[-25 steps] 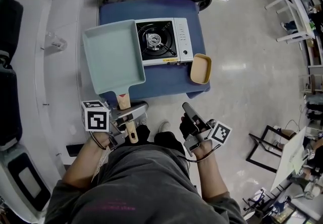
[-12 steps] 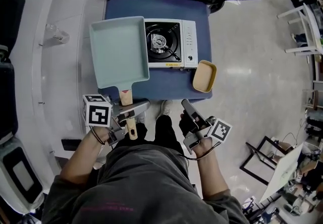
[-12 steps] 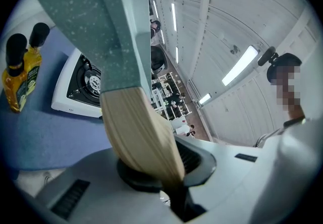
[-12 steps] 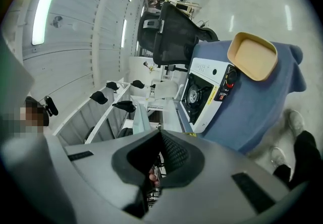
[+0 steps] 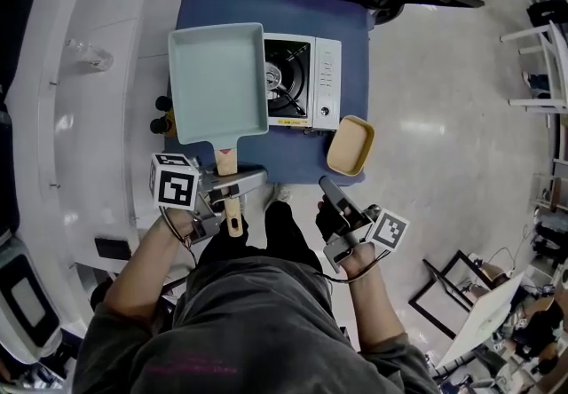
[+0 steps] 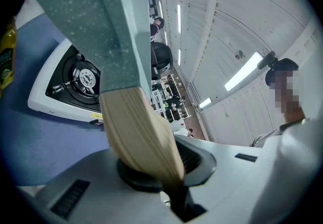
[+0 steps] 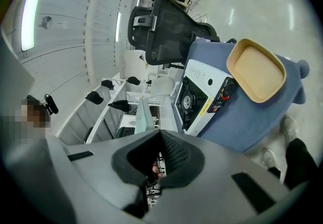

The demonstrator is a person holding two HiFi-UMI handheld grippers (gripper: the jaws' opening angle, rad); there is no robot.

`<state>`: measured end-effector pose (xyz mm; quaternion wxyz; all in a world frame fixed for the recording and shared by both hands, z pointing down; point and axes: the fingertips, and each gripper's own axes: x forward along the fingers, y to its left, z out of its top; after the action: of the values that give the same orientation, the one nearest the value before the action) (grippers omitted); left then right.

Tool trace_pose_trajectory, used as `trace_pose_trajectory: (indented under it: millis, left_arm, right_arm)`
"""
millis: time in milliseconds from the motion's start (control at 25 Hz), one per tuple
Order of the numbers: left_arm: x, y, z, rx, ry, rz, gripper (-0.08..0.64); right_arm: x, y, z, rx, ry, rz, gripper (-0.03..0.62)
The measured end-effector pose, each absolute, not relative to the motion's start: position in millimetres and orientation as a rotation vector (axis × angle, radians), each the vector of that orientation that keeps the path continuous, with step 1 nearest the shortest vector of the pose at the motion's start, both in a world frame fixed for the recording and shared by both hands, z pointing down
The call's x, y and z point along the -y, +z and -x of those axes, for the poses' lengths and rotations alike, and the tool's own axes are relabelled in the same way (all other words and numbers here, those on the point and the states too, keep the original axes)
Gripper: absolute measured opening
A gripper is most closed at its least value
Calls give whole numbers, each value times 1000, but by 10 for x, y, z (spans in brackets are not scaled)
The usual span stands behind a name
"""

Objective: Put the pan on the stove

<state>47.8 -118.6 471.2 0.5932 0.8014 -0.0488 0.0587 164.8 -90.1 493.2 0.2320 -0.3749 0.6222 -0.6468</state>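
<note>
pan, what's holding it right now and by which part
The left tool grips the pan by its wooden handle, about midway along it. The right tool holds nothing.

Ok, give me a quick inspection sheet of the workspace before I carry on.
Surface: blue table, stove at its back.
Job's things: pan held off the table by its wooden handle, overlapping the stove's left edge; burner mostly in view.
Clutter: tan dish at front right corner; bottles beside the left edge.
Grippers: left gripper fingers shut on the pan handle; right gripper shut, empty.
Cables: thin lead by the right gripper.
Surroundings: glossy floor, black chair behind, white counter left.
</note>
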Motion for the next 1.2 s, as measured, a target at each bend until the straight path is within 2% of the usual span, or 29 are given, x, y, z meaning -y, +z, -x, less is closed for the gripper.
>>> trace_pose_trajectory:
  millis: [400, 1200]
  left_arm:
    - [1535, 5080, -884, 53, 139, -1832, 51]
    - [1838, 5817, -1131, -83, 116, -1751, 52]
  right_arm:
    - [1046, 5201, -1988, -1683, -1861, 1048, 3]
    - [838, 5625, -2032, -1614, -1983, 1137, 3]
